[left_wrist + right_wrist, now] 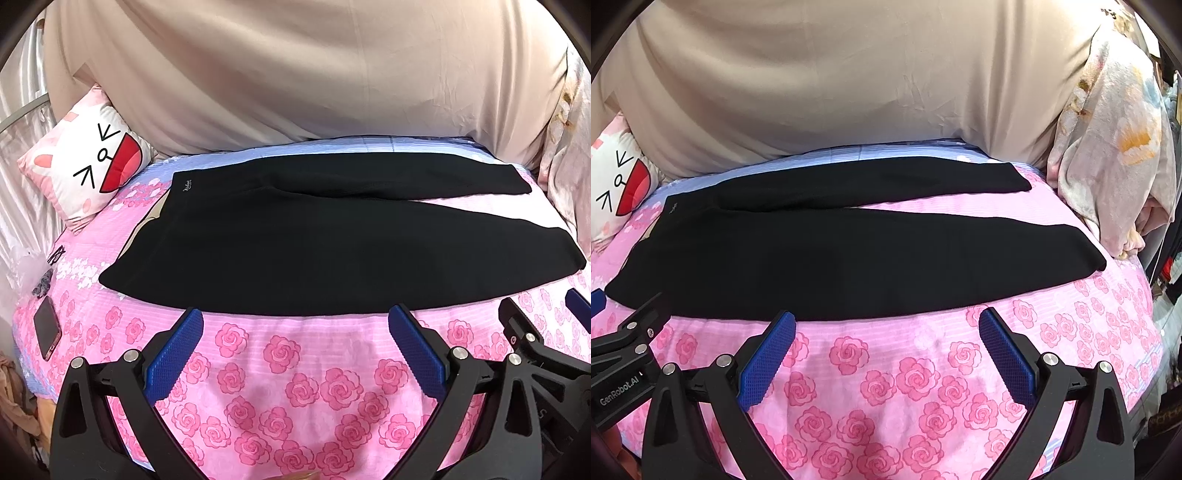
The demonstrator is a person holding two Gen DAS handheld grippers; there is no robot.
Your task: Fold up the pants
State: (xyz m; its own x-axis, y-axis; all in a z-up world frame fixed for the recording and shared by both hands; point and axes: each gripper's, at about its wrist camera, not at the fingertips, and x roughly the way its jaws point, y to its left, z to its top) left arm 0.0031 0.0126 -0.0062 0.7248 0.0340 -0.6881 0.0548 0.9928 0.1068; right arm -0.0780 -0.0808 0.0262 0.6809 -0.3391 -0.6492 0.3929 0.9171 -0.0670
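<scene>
Black pants [314, 251] lie spread flat on a pink rose-print bed sheet [280, 387], waistband to the left, both legs running right with a narrow gap between them. My left gripper [295, 317] hovers open just short of the near edge of the pants, blue pads wide apart and empty. In the right wrist view the same pants [849, 254] stretch across the bed, and my right gripper [886, 319] is likewise open at their near edge, holding nothing. The right gripper [543, 325] shows at the lower right of the left wrist view.
A cartoon-face pillow [88, 162] leans at the back left. A phone [47, 326] and a small dark item [42, 286] lie on the left edge of the bed. Beige fabric [295, 74] hangs behind. A floral blanket [1108, 147] is piled at the right.
</scene>
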